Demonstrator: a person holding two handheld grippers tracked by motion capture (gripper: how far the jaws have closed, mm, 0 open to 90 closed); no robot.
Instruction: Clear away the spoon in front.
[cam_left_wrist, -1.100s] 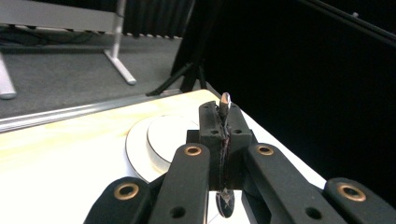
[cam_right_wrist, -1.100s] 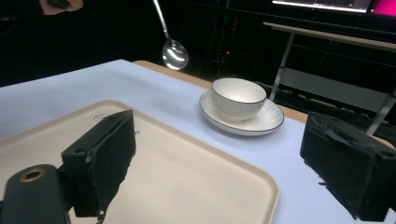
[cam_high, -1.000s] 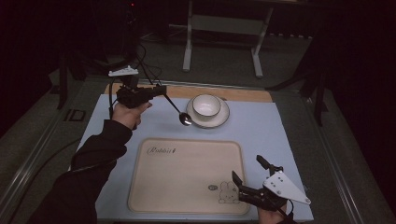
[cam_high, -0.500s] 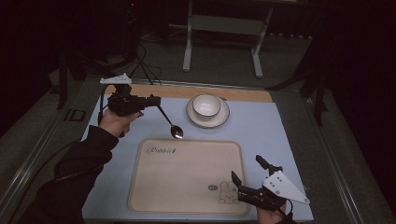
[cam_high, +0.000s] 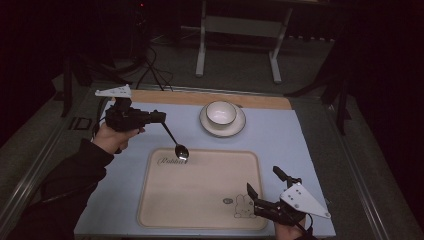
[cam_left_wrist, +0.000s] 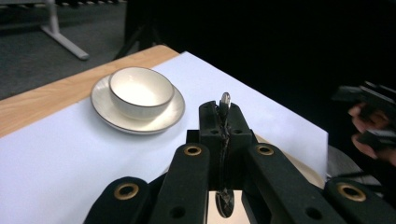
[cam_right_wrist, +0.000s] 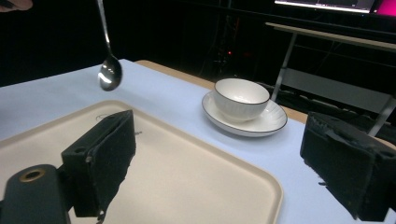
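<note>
One spoon (cam_high: 180, 151), one bowl (cam_high: 221, 113), one saucer (cam_high: 239, 125), one tray (cam_high: 200, 195), and two claws.

Left claw (cam_high: 159, 117) is clamped on a spoon (cam_high: 175, 142) beyond the tray's (cam_high: 200, 200) far-left corner; right claw (cam_high: 263, 189) gapes wide at the tray's near-right corner.

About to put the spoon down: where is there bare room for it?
The tray is bare inside, apart from the right claw at its near right corner. The cloth right of the tray is also free. The far side holds the bowl on its saucer.
</note>
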